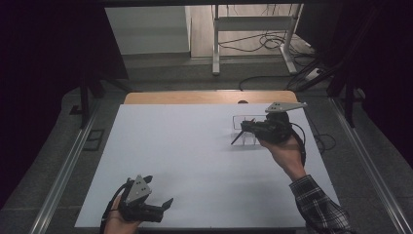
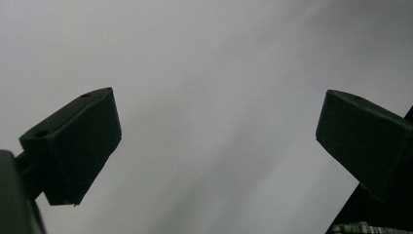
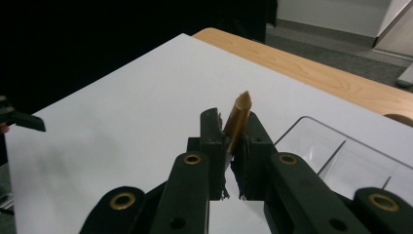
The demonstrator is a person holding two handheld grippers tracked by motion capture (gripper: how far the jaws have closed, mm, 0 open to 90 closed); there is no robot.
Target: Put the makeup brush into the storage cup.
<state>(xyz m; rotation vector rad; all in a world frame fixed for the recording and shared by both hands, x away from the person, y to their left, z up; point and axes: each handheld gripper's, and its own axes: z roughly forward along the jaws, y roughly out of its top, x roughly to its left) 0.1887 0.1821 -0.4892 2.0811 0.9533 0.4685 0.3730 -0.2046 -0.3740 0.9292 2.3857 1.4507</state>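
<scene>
Gripping a pencil (image 3: 237,119), right tool (image 3: 229,141) (mid-sheet) beside tray (image 3: 341,156).

i see a slim brown pencil (image 3: 237,119), its pointed tip tilted up and away, clamped between the jaws of my right gripper (image 3: 233,146) just beside a clear plastic tray (image 3: 341,156) with compartments on the white table.

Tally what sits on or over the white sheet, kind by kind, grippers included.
Grippers: 2, the left gripper and the right gripper
Brown pointed sticks: 1, the stick clamped between the right gripper's jaws
Clear divided trays: 1, the tray
Total: 4
</scene>
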